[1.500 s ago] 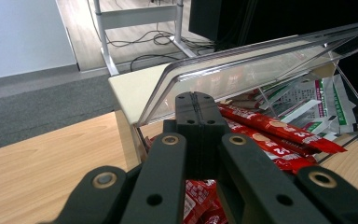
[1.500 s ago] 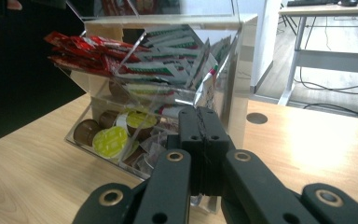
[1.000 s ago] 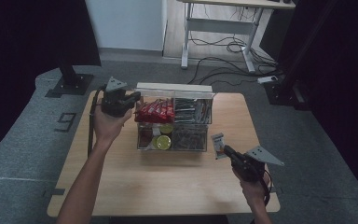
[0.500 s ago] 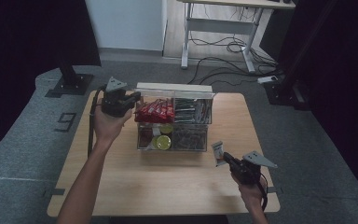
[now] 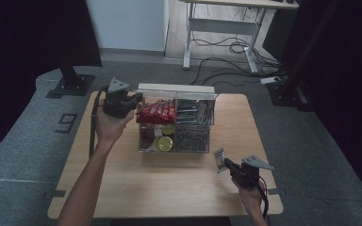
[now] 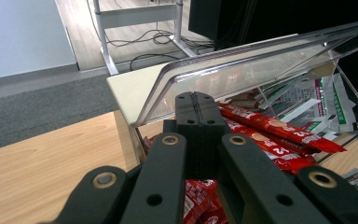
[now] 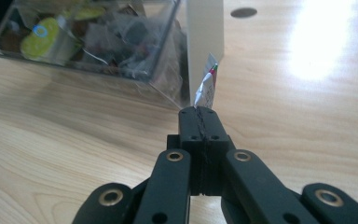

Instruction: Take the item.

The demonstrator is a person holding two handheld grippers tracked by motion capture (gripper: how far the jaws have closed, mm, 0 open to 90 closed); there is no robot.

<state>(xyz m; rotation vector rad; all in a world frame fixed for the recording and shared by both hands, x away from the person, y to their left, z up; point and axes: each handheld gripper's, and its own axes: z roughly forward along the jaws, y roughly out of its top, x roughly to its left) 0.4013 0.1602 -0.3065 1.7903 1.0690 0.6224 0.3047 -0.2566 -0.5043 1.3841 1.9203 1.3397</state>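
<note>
1. Landmark: the clear box (image 5: 176,125) near the middle of the table (image 5: 122,183). Its lid (image 6: 261,70) is tilted up at the far edge.
2. The left gripper (image 5: 134,100) is held at the left end of the box, over the red sticks (image 5: 158,111). Jaws are seen pressed together in the left gripper view; nothing is seen between them.
3. The right gripper (image 5: 219,159) is held just right of the near right corner of the box, above the table. Jaws are clenched on a small white sachet (image 7: 207,86) with red and green print, which stands up from the tips.
4. Step judged in hand: the sachet, taken out, is to be laid on the table. A firm pinch is advised until it is low over bare wood, well clear of the box wall; release only then.
5. Counts: one box, four compartments; one lid; one sachet held; red sticks, several, exact count not readable; yellow-green rounds (image 5: 164,142) in the near left compartment, two discernible.
</note>
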